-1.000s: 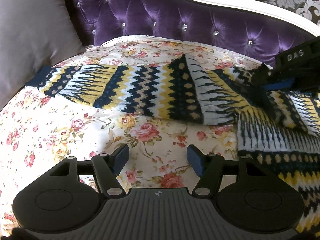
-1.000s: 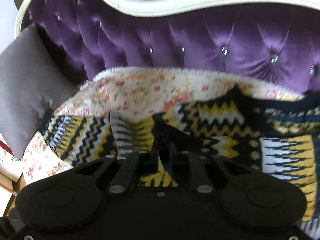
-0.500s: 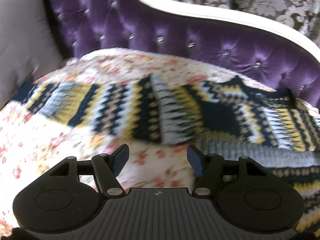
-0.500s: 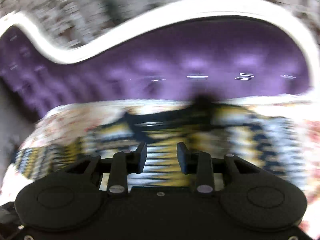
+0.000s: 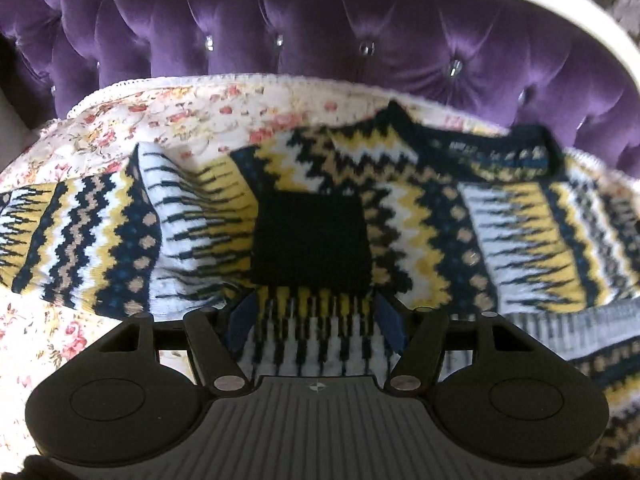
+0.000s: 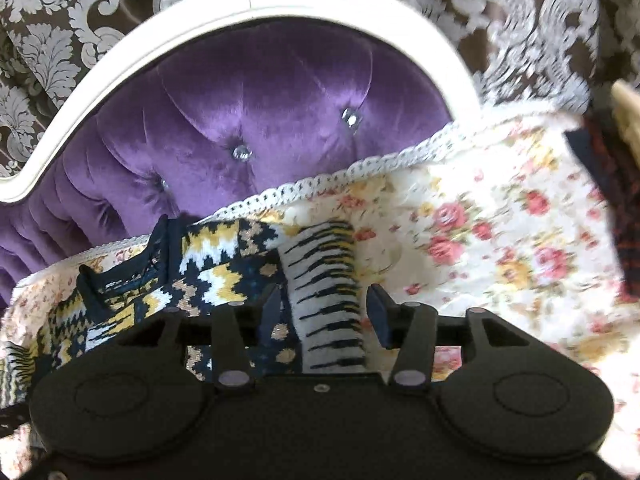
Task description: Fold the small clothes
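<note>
Nearest me, my right gripper [image 6: 322, 312] is opening, its pads parting around the white-and-black striped sleeve [image 6: 328, 300] without pressing it; a second ago they were pinched on that knit, so I judge the sleeve has just been laid across and let go. My left gripper [image 5: 316, 320] stays spread and empty, and has slid from the bare floral quilt [image 5: 52, 344] to hang over the sweater [image 5: 400, 208], just short of its dark square patch [image 5: 312, 240]. The sweater lies flat on the quilt, its neckline toward the purple tufted sofa back [image 5: 320, 36]. One sleeve seems folded; the other still stretches out.
</note>
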`<state>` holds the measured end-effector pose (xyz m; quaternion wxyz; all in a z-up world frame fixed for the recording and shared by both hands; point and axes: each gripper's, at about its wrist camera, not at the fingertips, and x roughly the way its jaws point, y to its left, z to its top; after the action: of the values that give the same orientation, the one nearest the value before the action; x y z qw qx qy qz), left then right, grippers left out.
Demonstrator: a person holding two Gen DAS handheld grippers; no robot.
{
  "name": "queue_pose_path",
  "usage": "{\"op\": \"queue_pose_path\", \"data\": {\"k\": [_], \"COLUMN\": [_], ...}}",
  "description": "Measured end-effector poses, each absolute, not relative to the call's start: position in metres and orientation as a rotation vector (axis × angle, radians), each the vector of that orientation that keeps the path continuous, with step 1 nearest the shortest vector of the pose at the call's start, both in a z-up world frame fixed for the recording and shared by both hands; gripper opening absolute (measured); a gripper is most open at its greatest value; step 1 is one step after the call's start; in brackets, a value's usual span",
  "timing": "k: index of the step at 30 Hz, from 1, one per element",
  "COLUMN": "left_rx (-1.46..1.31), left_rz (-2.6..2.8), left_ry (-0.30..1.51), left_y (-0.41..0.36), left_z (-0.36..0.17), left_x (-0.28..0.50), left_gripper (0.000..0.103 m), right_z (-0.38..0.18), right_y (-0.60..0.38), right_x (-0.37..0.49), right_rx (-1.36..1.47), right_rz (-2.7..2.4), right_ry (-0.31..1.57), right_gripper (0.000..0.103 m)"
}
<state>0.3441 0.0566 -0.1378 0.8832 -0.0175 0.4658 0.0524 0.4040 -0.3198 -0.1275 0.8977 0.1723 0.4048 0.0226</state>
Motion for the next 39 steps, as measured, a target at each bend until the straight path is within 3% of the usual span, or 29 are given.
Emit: {"op": "queue_pose_path", "data": {"k": [4,8,9,11,12,16,23,26,28,30,32,36,39], "left_rx": [0.005,0.005,0.006,0.009,0.010,0.007,0.004,0.001,0.000,-0.003,-0.011,-0.009,-0.013], "left_rz": [0.123,0.120,0.121,0.123,0.123,0.119,0.112,0.107,0.103,0.101,0.102,0.102,0.095], "left_ry": [0.966,0.971,0.972,0.973,0.974,0.976,0.977,0.978,0.978,0.977,0.975,0.977,0.981], "left_y": [0.049,0.052,0.051,0.050,0.050,0.050,0.050,0.051,0.052,0.053,0.053,0.053,0.055], "left_z": [-0.141,-0.141,-0.141,-0.138,-0.138,-0.137,-0.138,-0.138,-0.138,-0.138,-0.138,-0.137,-0.135], "left_x": [0.344,0.346,0.348,0.346,0.346,0.346,0.347,0.347,0.347,0.346,0.346,0.345,0.343], "left_gripper": [0.064,0.064,0.064,0.064,0.064,0.064,0.064,0.064,0.064,0.064,0.064,0.064,0.064], "right_z": [-0.142,-0.145,-0.145,-0.145,-0.145,-0.138,-0.127,-0.130,-0.127,-0.117,-0.105,-0.079,-0.067], "right_y": [-0.321,-0.322,-0.322,-0.322,-0.321,-0.310,-0.295,-0.289,-0.291,-0.291,-0.288,-0.278,-0.260], "right_x": [0.412,0.413,0.413,0.414,0.415,0.411,0.409,0.412,0.410,0.404,0.396,0.376,0.357], "right_rx": [0.374,0.378,0.380,0.381,0.375,0.273,0.133,0.125,0.134,0.136,0.113,0.082,0.084], "right_rz": [0.078,0.110,0.118,0.134,0.143,0.128,0.038,0.032,0.003,-0.007,-0.017,0.015,0.083], "right_ry": [0.844,0.835,0.833,0.842,0.851,0.832,0.826,0.842,0.830,0.799,0.764,0.705,0.702], "right_gripper": [0.064,0.064,0.060,0.042,0.026,0.019,0.017,0.023,0.049,0.057,0.058,0.071,0.074]}}
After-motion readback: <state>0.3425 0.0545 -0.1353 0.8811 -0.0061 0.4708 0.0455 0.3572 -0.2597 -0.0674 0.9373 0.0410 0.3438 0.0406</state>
